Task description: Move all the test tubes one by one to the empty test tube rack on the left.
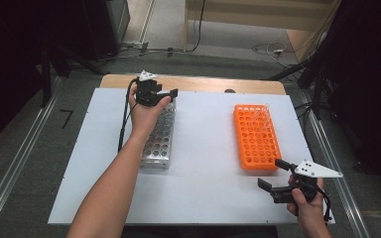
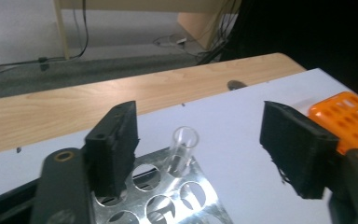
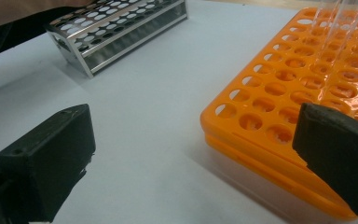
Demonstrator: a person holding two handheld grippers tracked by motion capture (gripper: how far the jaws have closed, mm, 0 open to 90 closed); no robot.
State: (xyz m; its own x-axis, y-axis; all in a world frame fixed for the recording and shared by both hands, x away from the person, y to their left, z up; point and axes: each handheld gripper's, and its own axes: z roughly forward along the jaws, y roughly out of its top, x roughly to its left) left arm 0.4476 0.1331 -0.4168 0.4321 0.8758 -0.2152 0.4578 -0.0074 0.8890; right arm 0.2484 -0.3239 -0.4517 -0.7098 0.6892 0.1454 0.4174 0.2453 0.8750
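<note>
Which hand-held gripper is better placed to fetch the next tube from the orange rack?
Right hand-held gripper: open, beside the orange rack holding clear tubes. Left hand-held gripper is over the metal rack.

We see two racks on the surface (image 1: 203,148). The metal rack (image 1: 159,141) lies on the left and the plastic rack (image 1: 256,136) on the right, well apart. A glass tube (image 2: 182,150) stands in a far corner hole of the metal rack. More tubes (image 3: 342,21) stand in the plastic rack's far end.
</note>
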